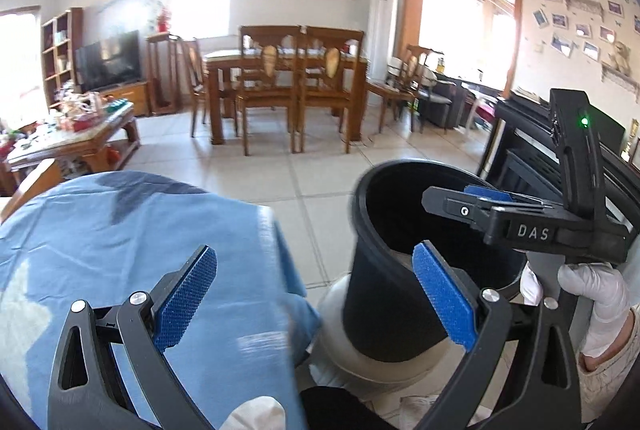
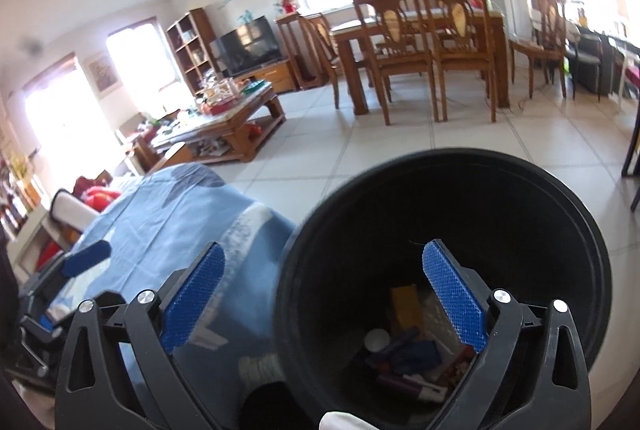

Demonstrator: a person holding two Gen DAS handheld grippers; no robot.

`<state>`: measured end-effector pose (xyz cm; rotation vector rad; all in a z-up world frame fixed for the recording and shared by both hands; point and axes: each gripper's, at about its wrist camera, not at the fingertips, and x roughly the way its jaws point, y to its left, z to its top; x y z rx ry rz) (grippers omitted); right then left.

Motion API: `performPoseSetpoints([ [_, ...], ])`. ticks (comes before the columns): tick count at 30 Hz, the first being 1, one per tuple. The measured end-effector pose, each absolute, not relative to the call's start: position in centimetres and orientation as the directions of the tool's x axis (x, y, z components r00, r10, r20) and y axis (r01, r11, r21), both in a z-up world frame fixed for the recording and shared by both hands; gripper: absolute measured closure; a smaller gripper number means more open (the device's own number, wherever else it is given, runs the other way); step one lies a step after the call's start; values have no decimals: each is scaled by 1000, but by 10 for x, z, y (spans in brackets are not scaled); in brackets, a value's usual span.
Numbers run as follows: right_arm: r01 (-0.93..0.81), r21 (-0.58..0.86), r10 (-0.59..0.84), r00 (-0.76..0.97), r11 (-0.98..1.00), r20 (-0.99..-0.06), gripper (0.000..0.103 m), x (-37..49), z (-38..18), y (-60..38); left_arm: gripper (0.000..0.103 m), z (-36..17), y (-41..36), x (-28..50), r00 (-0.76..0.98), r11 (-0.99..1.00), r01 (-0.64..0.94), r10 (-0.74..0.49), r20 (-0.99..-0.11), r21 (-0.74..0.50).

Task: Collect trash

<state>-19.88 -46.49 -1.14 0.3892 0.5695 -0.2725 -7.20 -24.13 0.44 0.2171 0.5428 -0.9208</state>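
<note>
A black trash bin [image 2: 444, 190] stands on the tiled floor beside a table with a blue cloth [image 2: 168, 214]. Several pieces of trash [image 2: 404, 350] lie at its bottom, among them a yellow box and a white ball. My right gripper [image 2: 324, 290] is open and empty, its right finger over the bin's mouth. My left gripper [image 1: 316, 290] is open and empty, between the blue cloth [image 1: 120, 230] and the bin [image 1: 384, 294]. The right gripper [image 1: 480, 198] shows in the left wrist view over the bin's far rim.
A dining table with wooden chairs [image 1: 288, 86] stands across the floor. A cluttered coffee table [image 2: 224, 118] is at the left, with a TV [image 2: 248, 44] behind it. A black cabinet [image 1: 532, 150] is close on the right of the bin.
</note>
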Motion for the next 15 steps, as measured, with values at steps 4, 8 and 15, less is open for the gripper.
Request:
performPoseSetpoints([
  [4, 303, 255, -113, 818, 918, -564, 5, -174, -5, -432, 5, 12, -213, -63, 546, 653, 756, -662, -514, -38],
  [8, 243, 235, -76, 829, 941, -555, 5, -147, 1, -397, 5, 17, -177, -51, 606, 709, 704, -625, -492, -33],
  [15, 107, 231, 30, 852, 967, -523, 5, -97, 9, -328, 5, 20, -111, -30, 710, 817, 576, -524, -471, -40],
])
